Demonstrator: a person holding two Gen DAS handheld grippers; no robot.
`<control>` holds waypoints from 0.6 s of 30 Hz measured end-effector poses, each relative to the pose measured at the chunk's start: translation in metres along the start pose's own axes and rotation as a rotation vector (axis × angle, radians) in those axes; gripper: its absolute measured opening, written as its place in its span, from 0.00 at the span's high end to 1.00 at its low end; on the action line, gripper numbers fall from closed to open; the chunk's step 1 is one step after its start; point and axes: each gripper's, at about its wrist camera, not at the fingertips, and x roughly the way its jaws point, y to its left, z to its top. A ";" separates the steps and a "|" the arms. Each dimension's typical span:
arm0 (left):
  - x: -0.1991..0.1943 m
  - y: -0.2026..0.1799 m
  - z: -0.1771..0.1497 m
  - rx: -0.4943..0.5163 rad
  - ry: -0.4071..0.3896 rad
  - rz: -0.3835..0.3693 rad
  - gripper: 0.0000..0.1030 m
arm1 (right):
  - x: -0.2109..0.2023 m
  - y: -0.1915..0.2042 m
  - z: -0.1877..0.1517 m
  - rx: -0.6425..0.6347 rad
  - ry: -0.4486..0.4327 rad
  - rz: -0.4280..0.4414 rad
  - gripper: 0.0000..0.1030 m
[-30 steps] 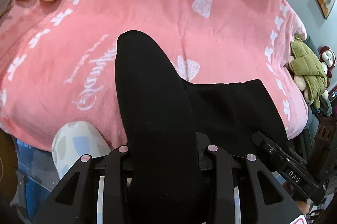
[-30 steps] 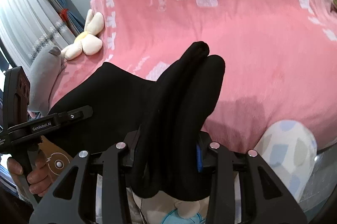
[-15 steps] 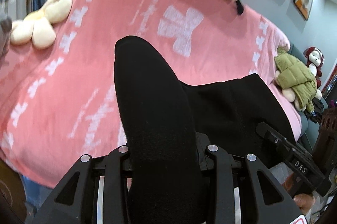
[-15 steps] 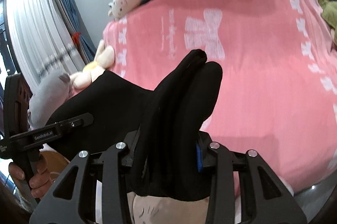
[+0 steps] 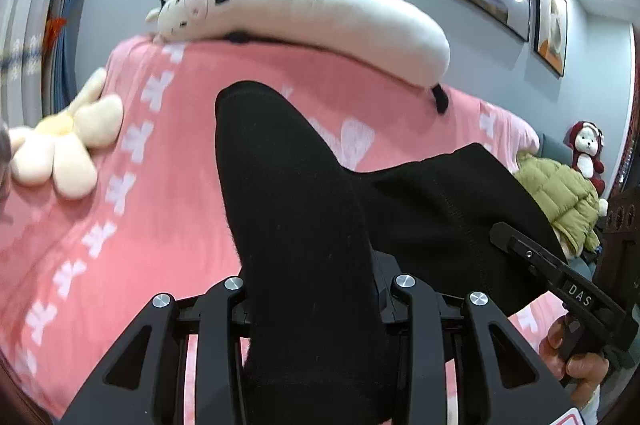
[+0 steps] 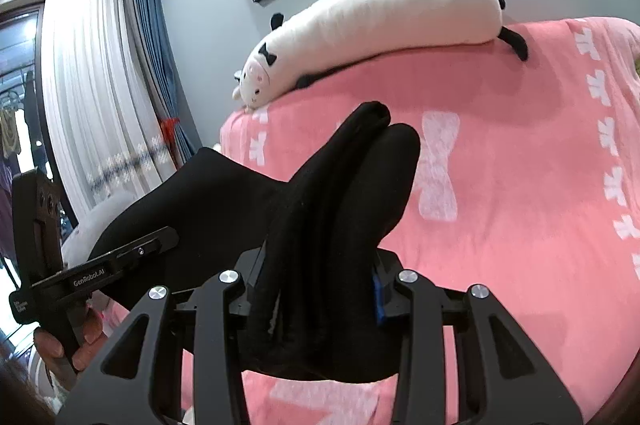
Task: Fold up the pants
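While clamped, pants fill left gripper.

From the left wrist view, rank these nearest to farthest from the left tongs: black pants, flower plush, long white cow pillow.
1. black pants, clamped in the left tongs.
2. flower plush, on the bed's left side.
3. long white cow pillow, across the far end by the wall.

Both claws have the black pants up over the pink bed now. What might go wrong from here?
1. Each claw, left and right, pinches a thick bunch of the pants; a layer may slip out, spoiling the fold.
2. The span of cloth between the claws sags, so it may land creased on the blanket.
3. A far swing may brush the long white plush or the flower toy.
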 end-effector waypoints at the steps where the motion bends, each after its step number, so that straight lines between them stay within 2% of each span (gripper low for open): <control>1: 0.007 0.002 0.006 0.003 -0.014 -0.001 0.69 | 0.008 -0.005 0.005 -0.001 -0.012 0.007 0.65; 7: 0.063 0.024 0.030 -0.013 -0.051 -0.021 0.68 | 0.061 -0.043 0.022 0.019 -0.036 0.030 0.64; 11: 0.114 0.038 0.028 -0.010 -0.073 -0.030 0.66 | 0.118 -0.085 0.012 0.066 -0.027 0.003 0.58; 12: 0.132 0.042 0.025 -0.002 -0.070 -0.026 0.65 | 0.134 -0.098 0.005 0.086 -0.015 -0.011 0.50; 13: 0.158 0.047 0.019 0.003 -0.051 -0.013 0.61 | 0.154 -0.113 -0.005 0.094 0.007 -0.030 0.29; 14: 0.181 0.053 0.012 0.003 -0.026 -0.002 0.54 | 0.180 -0.132 -0.024 0.086 0.049 -0.126 0.21; 15: 0.217 0.065 -0.004 -0.014 0.024 0.033 0.43 | 0.198 -0.148 -0.042 0.071 0.089 -0.265 0.19; 16: 0.239 0.074 -0.017 -0.027 0.057 0.096 0.21 | 0.212 -0.162 -0.063 0.042 0.147 -0.395 0.22; 17: 0.262 0.086 -0.035 -0.039 0.103 0.203 0.23 | 0.217 -0.172 -0.078 0.035 0.190 -0.451 0.28; 18: 0.284 0.100 -0.057 -0.048 0.178 0.288 0.25 | 0.215 -0.182 -0.094 0.059 0.225 -0.452 0.35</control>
